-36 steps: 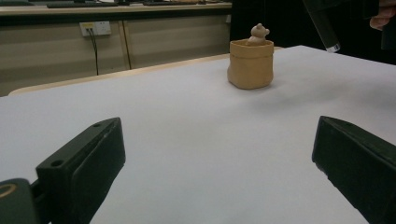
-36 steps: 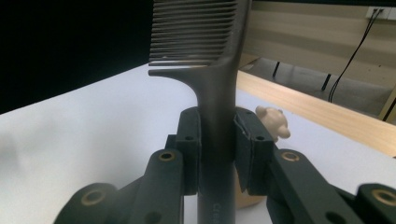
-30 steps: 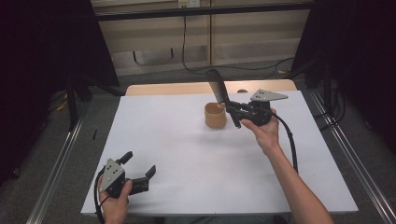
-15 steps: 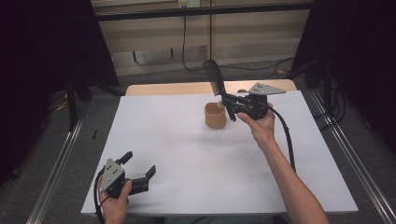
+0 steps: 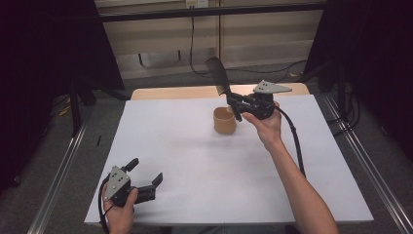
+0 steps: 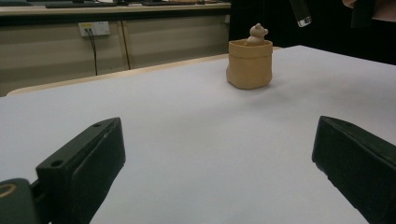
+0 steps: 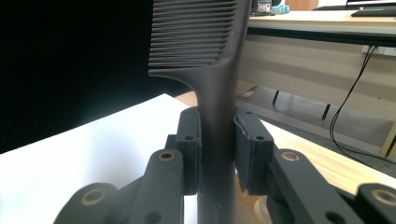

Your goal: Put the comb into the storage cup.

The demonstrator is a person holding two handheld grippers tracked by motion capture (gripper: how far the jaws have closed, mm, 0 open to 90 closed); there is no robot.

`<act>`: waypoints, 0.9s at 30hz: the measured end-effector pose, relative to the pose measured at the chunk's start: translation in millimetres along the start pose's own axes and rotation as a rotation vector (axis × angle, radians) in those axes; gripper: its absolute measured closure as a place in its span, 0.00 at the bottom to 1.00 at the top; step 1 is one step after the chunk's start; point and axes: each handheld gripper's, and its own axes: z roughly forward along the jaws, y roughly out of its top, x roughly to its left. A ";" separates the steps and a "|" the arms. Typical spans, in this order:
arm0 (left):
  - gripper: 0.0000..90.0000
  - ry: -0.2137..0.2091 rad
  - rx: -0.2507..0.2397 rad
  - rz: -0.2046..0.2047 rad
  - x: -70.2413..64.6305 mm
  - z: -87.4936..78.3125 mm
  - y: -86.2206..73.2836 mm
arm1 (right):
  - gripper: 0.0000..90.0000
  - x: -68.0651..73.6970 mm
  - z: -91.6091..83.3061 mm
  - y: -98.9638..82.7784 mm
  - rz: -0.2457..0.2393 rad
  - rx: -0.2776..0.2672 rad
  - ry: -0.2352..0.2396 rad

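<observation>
My right gripper point(image 5: 234, 104) is shut on the handle of a black comb point(image 5: 217, 76), held up over the far middle of the table with its teeth end high. In the right gripper view the comb point(image 7: 211, 51) stands upright between the pads of the right gripper point(image 7: 217, 140). A tan pot point(image 5: 225, 121) stands just below and left of that gripper, and a small bear figure point(image 6: 257, 33) peeks out of the tan pot point(image 6: 250, 65). The comb's handle tip point(image 6: 301, 11) hangs above it. My left gripper point(image 5: 145, 170) rests open at the front left, and in its own view the left gripper point(image 6: 219, 154) holds nothing.
A white sheet point(image 5: 195, 161) covers the table, with a strip of bare wood point(image 5: 170, 92) at the far edge. Metal rails point(image 5: 360, 161) run along both sides. The right gripper's cable point(image 5: 294, 141) trails along the forearm.
My right gripper has lifted the comb a little higher and farther from me, above the pot. The left gripper has stayed put.
</observation>
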 end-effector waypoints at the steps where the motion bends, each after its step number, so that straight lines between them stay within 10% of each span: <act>1: 0.03 0.000 0.000 0.000 0.0 0.0 0.0 | 0.82 0.0 0.0 0.0 0.000 0.000 0.000; 27: 0.03 0.006 -0.005 -0.005 0.6 -0.5 -0.2 | 0.82 -3.7 38.8 -4.2 -0.026 0.115 0.010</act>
